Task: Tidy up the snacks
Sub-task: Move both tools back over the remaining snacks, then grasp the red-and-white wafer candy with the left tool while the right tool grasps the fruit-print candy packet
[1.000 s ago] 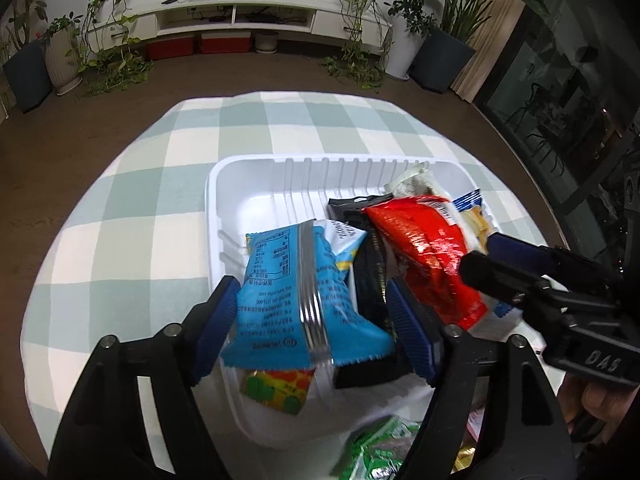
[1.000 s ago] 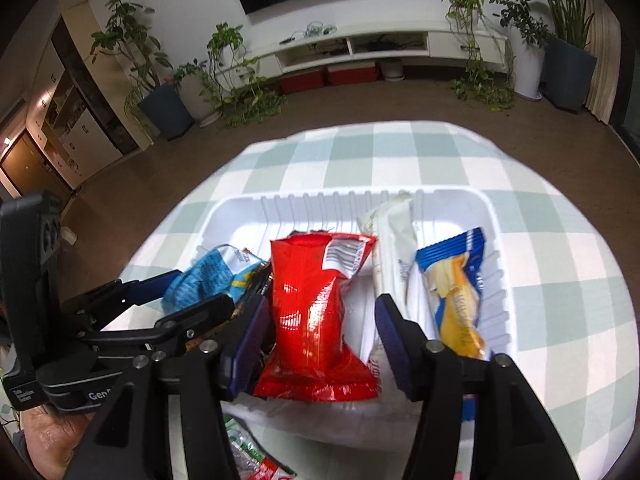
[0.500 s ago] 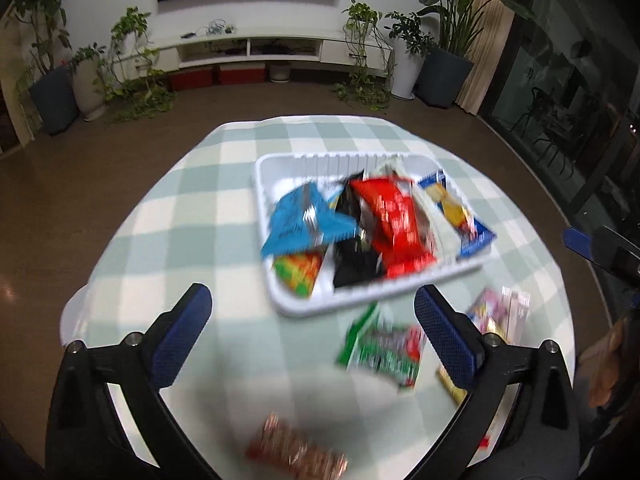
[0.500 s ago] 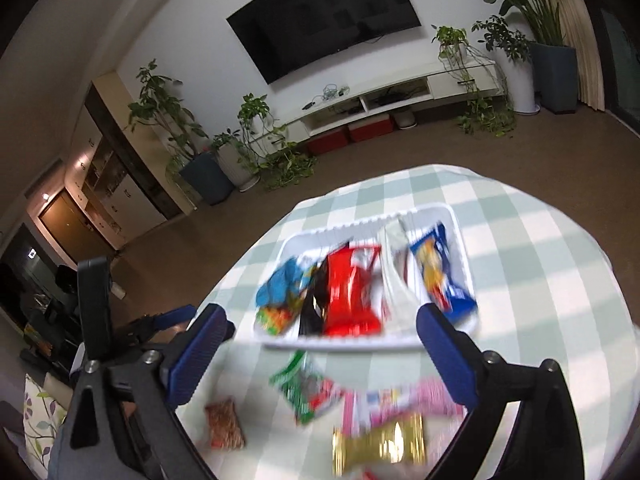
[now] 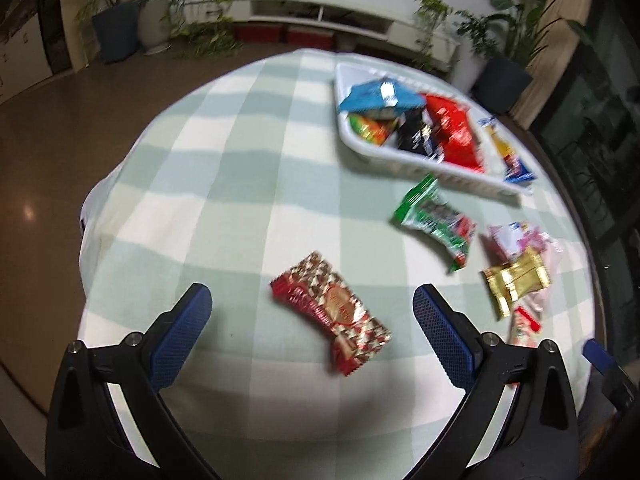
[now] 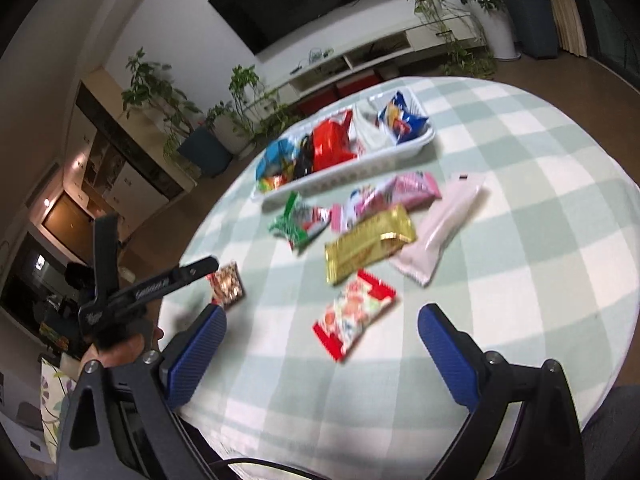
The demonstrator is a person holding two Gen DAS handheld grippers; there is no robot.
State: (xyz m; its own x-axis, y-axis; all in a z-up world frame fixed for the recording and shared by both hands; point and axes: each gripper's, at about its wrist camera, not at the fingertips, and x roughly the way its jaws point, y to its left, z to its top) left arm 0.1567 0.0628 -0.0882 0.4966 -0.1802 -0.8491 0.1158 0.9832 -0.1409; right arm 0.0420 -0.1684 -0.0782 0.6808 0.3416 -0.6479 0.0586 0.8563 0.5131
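Checked tablecloth (image 5: pixel 248 184) under both views, white basket (image 5: pixel 400 160) of snacks now far off at 1 o'clock rather than close below, left gripper (image 5: pixel 312 320) spread wide over red-brown wrapper (image 5: pixel 332 316), right gripper (image 6: pixel 320 332) likewise wide apart, strawberry packet (image 6: pixel 352 312) between its fingers, pale pink packet (image 6: pixel 444 228) clear only in right view.

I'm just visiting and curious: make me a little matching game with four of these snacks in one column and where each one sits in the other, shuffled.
Snacks:
1. red packet
2. gold packet
3. brown-and-red packet
4. pale pink packet

Places:
A. on the cloth, between the open left gripper's fingers in its camera view
B. in the white tray
C. on the cloth, right of the gold packet in the right wrist view
D. on the cloth, just beyond the strawberry packet

Pairs: 1-B, 2-D, 3-A, 4-C
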